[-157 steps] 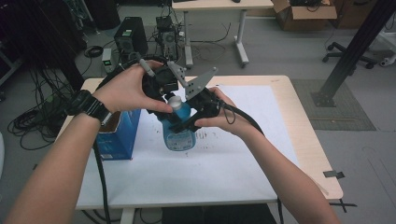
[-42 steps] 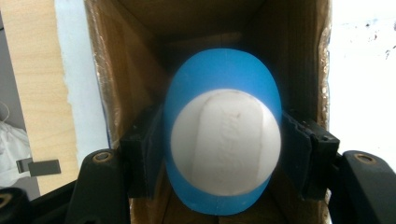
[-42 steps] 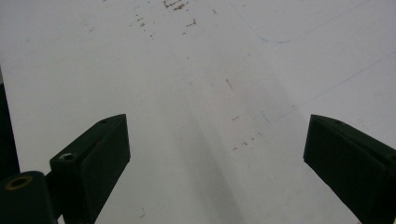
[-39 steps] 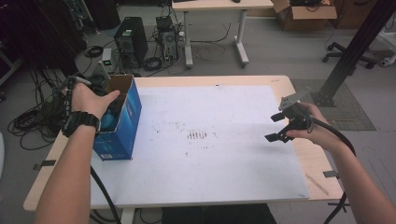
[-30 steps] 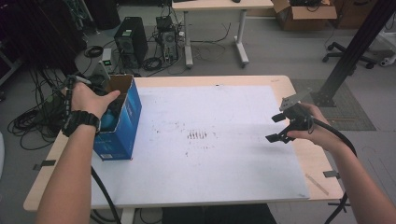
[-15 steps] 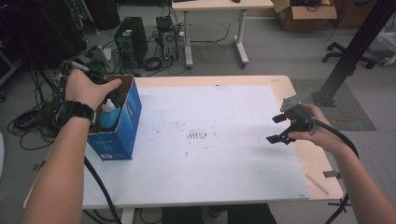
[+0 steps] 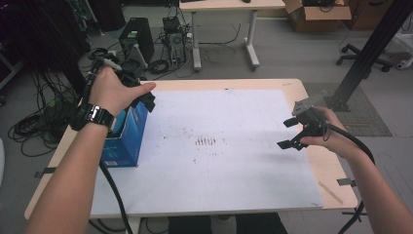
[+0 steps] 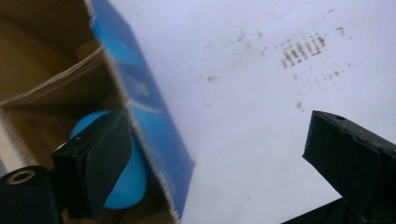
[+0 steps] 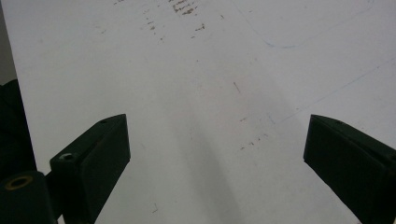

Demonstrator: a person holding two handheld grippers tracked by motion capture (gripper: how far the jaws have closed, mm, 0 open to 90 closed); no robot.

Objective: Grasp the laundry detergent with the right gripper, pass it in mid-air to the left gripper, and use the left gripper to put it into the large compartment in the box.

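Observation:
An open blue cardboard box [image 7: 127, 141] stands at the left edge of the white sheet [image 7: 219, 170]. Inside it rests a blue bottle [image 8: 133, 182], partly hidden behind my left jaw and the box wall [image 8: 154, 126]. My left gripper [image 7: 141, 97] hovers above the box's right wall. Its jaws have just been opening, and in the left gripper view the gripper [image 8: 217, 135] is open with nothing held between the jaws. My right gripper [image 7: 288, 133] is open and empty over the right side of the sheet, and its own view [image 9: 217, 133] looks down on bare paper.
Brown smudge marks [image 7: 207, 141] sit mid-sheet. The wooden table [image 7: 336, 195] shows around the sheet, with a strip of tape near its right edge. Cables trail from both grippers. Computer towers, cables and another table stand on the floor beyond the far edge.
My left hand has risen out of the box and shifted right over its wall. Its jaws have opened, leaving the bottle in the box. My right hand has stayed put.

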